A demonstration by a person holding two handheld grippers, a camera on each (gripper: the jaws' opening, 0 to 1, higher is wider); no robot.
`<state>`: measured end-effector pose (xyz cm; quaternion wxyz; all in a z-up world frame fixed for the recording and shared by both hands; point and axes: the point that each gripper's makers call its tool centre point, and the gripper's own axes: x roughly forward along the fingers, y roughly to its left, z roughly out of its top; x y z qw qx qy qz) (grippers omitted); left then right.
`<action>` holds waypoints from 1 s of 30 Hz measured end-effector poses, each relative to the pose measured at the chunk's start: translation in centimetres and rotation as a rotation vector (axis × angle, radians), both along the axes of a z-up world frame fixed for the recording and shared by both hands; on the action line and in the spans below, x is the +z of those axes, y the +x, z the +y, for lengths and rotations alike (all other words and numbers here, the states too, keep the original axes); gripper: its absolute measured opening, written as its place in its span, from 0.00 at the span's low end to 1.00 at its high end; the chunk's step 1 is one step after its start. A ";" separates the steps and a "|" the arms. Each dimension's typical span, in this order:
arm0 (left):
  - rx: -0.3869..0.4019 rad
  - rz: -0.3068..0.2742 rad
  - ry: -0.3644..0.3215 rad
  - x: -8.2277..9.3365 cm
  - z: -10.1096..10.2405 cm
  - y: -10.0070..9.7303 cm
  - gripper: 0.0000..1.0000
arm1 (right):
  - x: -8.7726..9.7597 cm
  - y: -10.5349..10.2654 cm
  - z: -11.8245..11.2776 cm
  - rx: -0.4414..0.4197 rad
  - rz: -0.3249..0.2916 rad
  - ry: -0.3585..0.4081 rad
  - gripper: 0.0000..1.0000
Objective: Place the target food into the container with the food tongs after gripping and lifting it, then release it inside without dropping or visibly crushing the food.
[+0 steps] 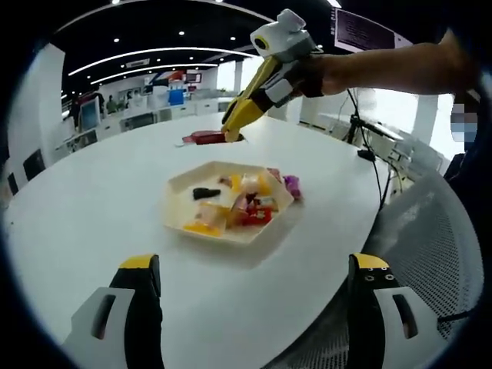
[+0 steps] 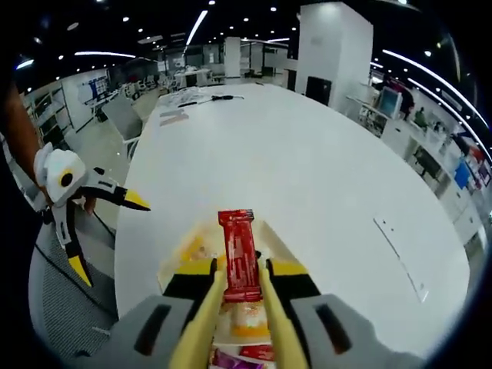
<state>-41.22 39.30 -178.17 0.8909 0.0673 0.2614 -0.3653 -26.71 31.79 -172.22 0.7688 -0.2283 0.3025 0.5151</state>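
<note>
The right gripper (image 2: 242, 286) is clamped on a red snack bar (image 2: 239, 254), jaws pressed to both long sides near its lower end. The bar's long axis runs straight ahead along the jaws, far end free. In the right gripper view it hangs just above the tray (image 2: 178, 257), whose pale rim and mixed sweets show directly below and behind it, so the coming drop looks like mostly a short move down (judging from the overlap alone).

In the left gripper view the same gripper (image 1: 232, 132) sits at the far side of the table (image 1: 92, 200), the bar (image 1: 201, 137) sticking out sideways, beyond the tray (image 1: 178, 201); which reading of the gap is truer I can't tell.

The left gripper (image 1: 257, 280) has its jaws wide apart, holding nothing, on the near side of the tray, so the right is the nearer to the job.

Materials: bar is a glossy crinkled wrapper, flat and rectangular, prob. crushable if squeezed hard. Tray is a shallow hexagonal dish, matte cream, w/ wrapped candies in yellow, red, purple. Table is smooth white, rounded edge.
</note>
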 end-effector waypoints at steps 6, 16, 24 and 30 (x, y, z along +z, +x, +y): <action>-0.003 0.000 -0.003 0.0 0.0 0.0 0.98 | -0.3 -0.4 0.0 -0.007 0.005 0.010 0.26; 0.011 0.000 -0.015 0.2 0.1 0.2 0.98 | 0.3 -0.2 0.2 -0.013 -0.010 0.029 0.27; 0.001 -0.003 -0.006 0.1 0.0 0.1 0.98 | 1.2 -0.2 -0.9 -0.032 -0.032 0.040 0.28; 0.001 -0.006 -0.003 0.1 0.1 0.1 0.98 | 1.9 0.0 -2.1 -0.029 -0.076 0.046 0.28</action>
